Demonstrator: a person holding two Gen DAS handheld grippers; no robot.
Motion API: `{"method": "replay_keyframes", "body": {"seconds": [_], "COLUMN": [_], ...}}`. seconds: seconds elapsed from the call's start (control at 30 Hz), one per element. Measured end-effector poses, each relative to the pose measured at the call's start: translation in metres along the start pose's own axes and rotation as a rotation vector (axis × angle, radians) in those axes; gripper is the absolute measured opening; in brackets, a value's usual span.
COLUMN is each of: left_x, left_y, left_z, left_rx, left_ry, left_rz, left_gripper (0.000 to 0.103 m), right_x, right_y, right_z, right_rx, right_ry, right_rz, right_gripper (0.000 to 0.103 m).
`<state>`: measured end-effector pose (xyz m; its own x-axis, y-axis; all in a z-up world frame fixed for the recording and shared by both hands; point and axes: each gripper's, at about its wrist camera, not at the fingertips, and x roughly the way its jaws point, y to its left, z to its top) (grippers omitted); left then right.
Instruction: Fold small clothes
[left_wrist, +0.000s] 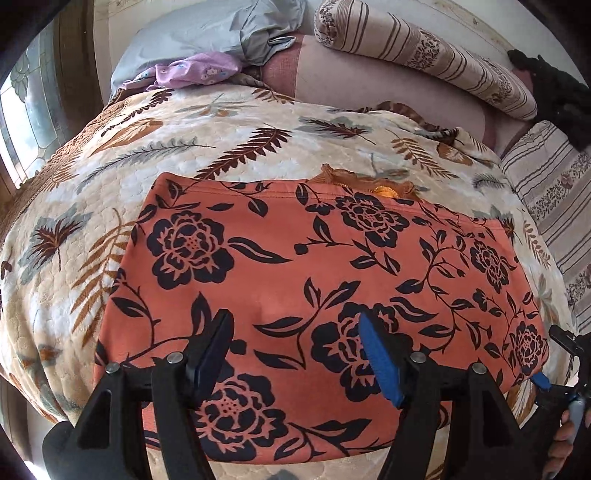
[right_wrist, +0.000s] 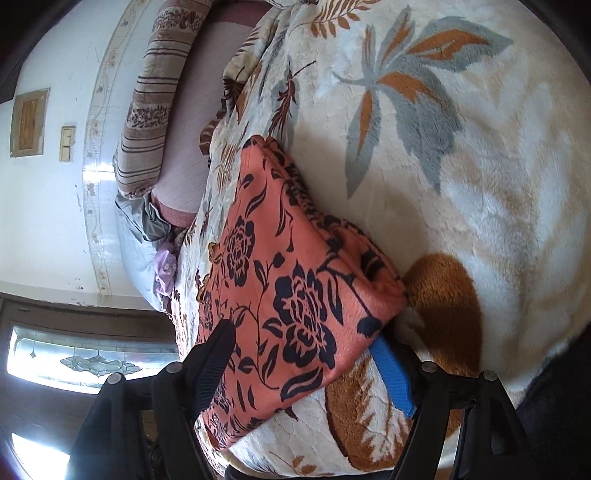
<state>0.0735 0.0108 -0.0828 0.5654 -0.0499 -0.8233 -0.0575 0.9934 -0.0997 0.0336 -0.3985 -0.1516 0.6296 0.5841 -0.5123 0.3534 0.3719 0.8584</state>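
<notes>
Orange floral garment (left_wrist: 295, 266) — smooth, matt cloth; blanket (right_wrist: 480, 166) — plush, fuzzy fleece; fingers (left_wrist: 380, 358) — matt black plastic with ribbed blue pads.

**Bedroom backdrop**

Bed (left_wrist: 122, 155) under cream leaf-print blanket (right_wrist: 480, 147). Striped bolster (left_wrist: 424, 55), grey pillow (left_wrist: 192, 33) at far edge. White wall (right_wrist: 44, 206) with tiled border. Leaded-glass window (right_wrist: 92, 360) in dark wood frame, blown out, probably daylight.

The right gripper (right_wrist: 301, 363) is hovering with jaws spread around a corner of the folded orange garment (right_wrist: 295, 280), lying on the blanket (right_wrist: 480, 166).
</notes>
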Motion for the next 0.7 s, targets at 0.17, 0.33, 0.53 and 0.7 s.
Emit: {"method": "replay_keyframes", "body": {"seconds": [0.17,0.33,0.53,0.7], "left_x": [0.034,0.017,0.036,0.016], "left_y": [-0.016,-0.025,-0.034,-0.032], "left_z": [-0.004,-0.003,-0.014,-0.010], "left_rx": [0.064,0.091,0.144,0.129], "left_ry": [0.087,0.031,0.043,0.003], "left_rz": [0.078,0.060,0.101,0.075], "left_gripper": [0.072,0.072,0.080,0.080], "right_x": [0.009,0.005,0.018,0.018], "right_y": [0.010,0.017,0.018,0.016], "right_z": [0.004,0.002,0.002,0.001], "right_rx": [-0.053,-0.086,-0.112,-0.117], "right_ry": [-0.020,-0.027,0.006,0.004], "right_rz": [-0.017,-0.017,-0.052,-0.052], "right_gripper": [0.071,0.070,0.072,0.071]}}
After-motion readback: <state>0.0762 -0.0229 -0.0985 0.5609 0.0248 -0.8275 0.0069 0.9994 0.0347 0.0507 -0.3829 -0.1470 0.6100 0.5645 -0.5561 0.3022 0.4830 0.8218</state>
